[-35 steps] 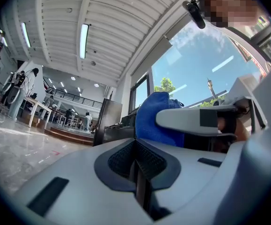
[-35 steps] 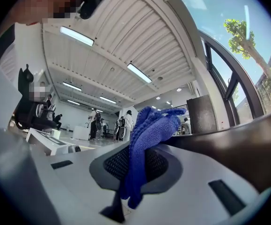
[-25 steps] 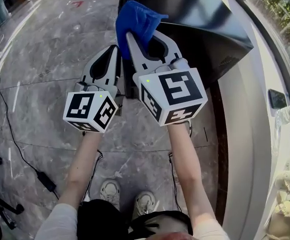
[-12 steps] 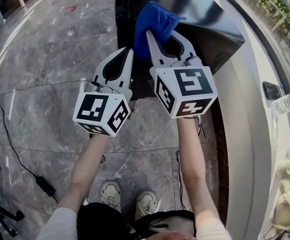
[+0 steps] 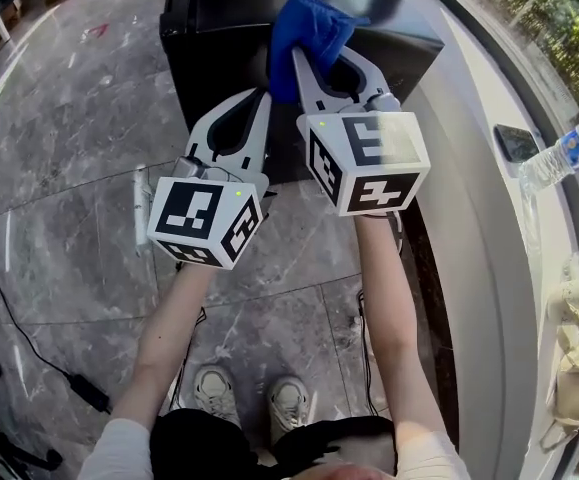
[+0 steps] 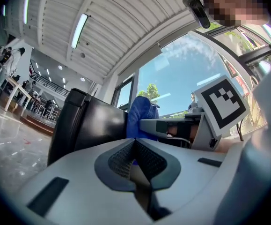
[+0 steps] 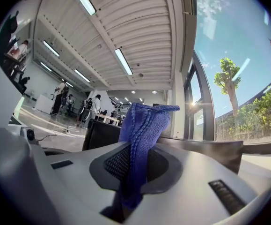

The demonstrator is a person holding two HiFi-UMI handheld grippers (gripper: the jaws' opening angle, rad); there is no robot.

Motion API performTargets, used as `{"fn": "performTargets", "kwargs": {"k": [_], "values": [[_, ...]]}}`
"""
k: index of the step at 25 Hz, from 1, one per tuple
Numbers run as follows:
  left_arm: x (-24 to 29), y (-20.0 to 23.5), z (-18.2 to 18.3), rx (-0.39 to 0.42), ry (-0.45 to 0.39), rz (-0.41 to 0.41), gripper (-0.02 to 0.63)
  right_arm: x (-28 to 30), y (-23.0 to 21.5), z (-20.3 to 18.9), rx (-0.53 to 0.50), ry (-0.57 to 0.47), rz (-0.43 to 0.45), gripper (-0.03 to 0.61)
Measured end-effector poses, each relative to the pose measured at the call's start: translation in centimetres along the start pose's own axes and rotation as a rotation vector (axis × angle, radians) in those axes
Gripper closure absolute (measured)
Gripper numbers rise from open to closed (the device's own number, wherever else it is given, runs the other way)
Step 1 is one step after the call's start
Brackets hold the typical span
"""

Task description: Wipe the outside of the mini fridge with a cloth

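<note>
The black mini fridge [image 5: 229,28] stands on the floor ahead of me, against the white counter. My right gripper [image 5: 314,53] is shut on a blue cloth [image 5: 309,23], which bunches out past the tips over the fridge's top front edge. In the right gripper view the blue cloth [image 7: 142,125] rises between the jaws, with the fridge top [image 7: 196,146] behind. My left gripper [image 5: 259,98] is shut with nothing in it, beside the right one and in front of the fridge's front face. The left gripper view shows the fridge [image 6: 86,121] and the cloth [image 6: 142,114] just beyond.
A white counter [image 5: 479,218] runs along the right with a phone [image 5: 514,143] and a plastic bottle [image 5: 564,153] on it. A black cable [image 5: 19,318] trails over the grey marble floor [image 5: 59,168] at the left. My feet [image 5: 254,398] are below.
Both grippers have moved forward and up towards the fridge, the cloth now over its top front edge. The view has shifted so that more of the fridge shows.
</note>
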State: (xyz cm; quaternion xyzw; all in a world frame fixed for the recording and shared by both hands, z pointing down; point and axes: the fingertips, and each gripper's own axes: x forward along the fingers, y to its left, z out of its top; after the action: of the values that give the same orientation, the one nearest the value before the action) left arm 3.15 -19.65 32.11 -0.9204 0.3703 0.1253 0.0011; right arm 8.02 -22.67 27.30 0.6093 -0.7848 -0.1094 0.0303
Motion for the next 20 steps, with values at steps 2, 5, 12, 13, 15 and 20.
{"fn": "performTargets", "kwargs": {"k": [2,5,12,13,15,20], "values": [[0.6,-0.8,-0.3,-0.008,0.002,-0.017,0.611,-0.5,-1.6,-0.3,-0.005,0.003,-0.027,0.517],[1.5,-1.9,-1.2,-0.018,0.016,-0.04,0.61,-1.4,-4.2,-0.9,-0.008,0.011,-0.07,0.517],[2.5,-2.9,-3.0,-0.082,0.037,-0.053,0.611,-3.1,-10.2,-2.2,0.01,0.023,-0.187,0.517],[2.6,-2.9,-3.1,-0.083,0.039,-0.054,0.61,-3.4,-11.2,-2.5,0.013,0.026,-0.207,0.517],[2.9,-3.1,-3.4,-0.085,0.042,-0.058,0.61,-4.0,-13.0,-2.9,0.024,0.026,-0.243,0.517],[3.0,-3.4,-4.0,-0.069,0.057,-0.068,0.611,-5.2,-17.0,-3.9,0.02,0.038,-0.337,0.517]]}}
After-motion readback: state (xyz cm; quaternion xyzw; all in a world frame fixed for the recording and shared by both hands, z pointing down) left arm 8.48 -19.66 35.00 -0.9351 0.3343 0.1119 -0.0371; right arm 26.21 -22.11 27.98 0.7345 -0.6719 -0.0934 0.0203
